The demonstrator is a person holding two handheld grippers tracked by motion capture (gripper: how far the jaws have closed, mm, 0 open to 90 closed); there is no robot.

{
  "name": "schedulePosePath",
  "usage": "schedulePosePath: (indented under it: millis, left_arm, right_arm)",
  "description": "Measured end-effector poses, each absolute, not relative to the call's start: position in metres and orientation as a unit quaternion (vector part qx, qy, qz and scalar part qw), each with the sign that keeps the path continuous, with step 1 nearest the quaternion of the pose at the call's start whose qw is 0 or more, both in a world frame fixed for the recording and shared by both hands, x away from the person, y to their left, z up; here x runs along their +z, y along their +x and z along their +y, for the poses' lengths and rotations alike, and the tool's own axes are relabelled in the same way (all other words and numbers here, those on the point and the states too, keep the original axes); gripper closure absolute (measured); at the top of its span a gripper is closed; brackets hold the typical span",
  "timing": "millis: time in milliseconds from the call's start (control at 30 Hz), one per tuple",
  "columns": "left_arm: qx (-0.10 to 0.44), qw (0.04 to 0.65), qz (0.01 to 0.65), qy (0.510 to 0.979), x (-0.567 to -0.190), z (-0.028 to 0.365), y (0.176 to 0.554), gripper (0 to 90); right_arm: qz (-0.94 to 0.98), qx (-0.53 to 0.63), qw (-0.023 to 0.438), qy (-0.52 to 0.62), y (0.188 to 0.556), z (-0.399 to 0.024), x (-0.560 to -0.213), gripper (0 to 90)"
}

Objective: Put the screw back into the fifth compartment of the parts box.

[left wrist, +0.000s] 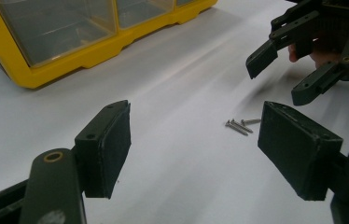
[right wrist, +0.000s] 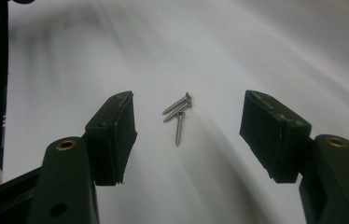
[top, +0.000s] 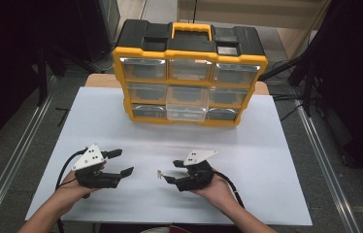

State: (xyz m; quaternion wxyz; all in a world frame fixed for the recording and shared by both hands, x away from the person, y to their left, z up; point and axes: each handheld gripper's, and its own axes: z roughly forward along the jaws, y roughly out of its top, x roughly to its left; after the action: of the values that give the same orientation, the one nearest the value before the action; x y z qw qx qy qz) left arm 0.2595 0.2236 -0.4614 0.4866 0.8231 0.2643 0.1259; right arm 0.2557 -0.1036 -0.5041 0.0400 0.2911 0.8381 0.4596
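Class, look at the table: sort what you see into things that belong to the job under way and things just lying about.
Belongs to the job:
- three screws
- right tool, open around them
- drawer cabinet, probably

Lying about:
- left tool, open, off to the side
- white table cover

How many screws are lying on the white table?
3 screws lie in one small cluster on the table, between the jaws of the right gripper: two side by side, the third pointing away from their heads.
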Motion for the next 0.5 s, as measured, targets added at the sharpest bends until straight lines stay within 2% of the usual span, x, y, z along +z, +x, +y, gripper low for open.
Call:
schedulePosePath:
  millis: [133,333,500]
  left_arm:
    - [0.126,0.486,0.264,0.823,-0.461,0.224,0.260,25.7]
    - [0.127,0.486,0.263,0.824,-0.461,0.224,0.260,25.7]
    - [0.127,0.486,0.262,0.824,-0.461,0.224,0.260,25.7]
  right_arm:
    - [0.842,0.452,0.022,0.293,0.260,-0.098,-0.507,38.6]
    - [0.854,0.430,0.045,0.290,0.259,-0.090,-0.511,46.3]
    - [0.860,0.419,0.046,0.287,0.260,-0.085,-0.516,54.3]
